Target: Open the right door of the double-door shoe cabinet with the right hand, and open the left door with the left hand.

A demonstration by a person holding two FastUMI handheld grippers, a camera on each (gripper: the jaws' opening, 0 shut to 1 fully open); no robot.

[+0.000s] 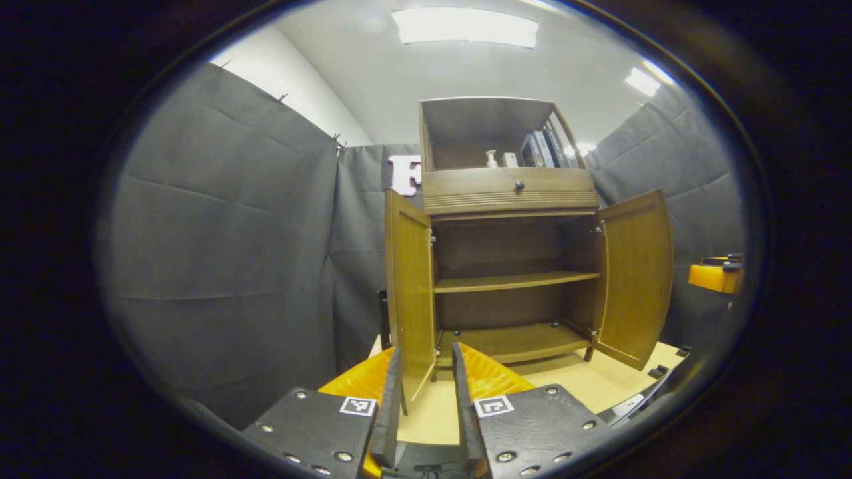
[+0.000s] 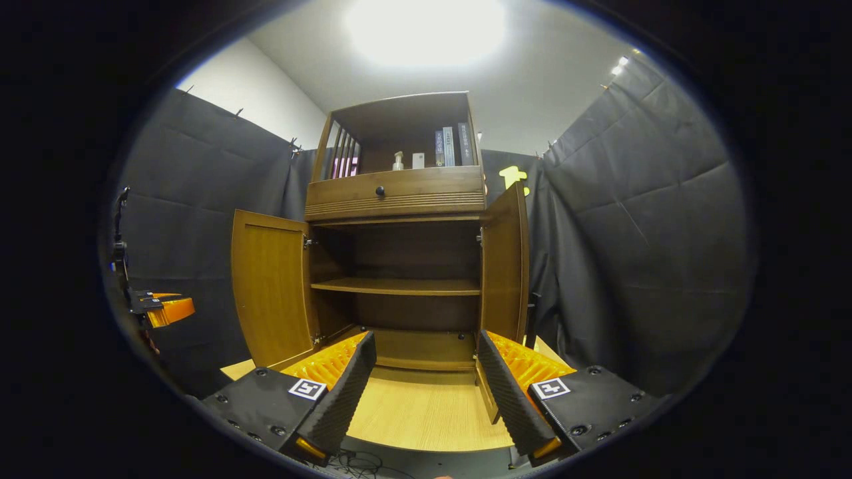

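The brown wooden shoe cabinet (image 1: 509, 193) stands ahead with both lower doors swung out, showing one inner shelf. In the left gripper view the left door (image 1: 407, 279) hangs open and its lower free corner sits between the fingers of my left gripper (image 1: 426, 349), whose jaws stand apart without pressing on it. The right door (image 1: 636, 273) is open too. In the right gripper view my right gripper (image 2: 426, 336) is wide open, and the right door (image 2: 504, 266) hangs just past its right finger (image 2: 506, 392). The left door (image 2: 269, 286) is open there as well.
The cabinet rests on a light wooden platform (image 2: 426, 406). Its top compartment holds books (image 2: 449, 146) and a small bottle (image 2: 398, 159), above a drawer with a dark knob (image 2: 380, 191). Black cloth walls close in on both sides. The other gripper (image 2: 163, 309) shows far left.
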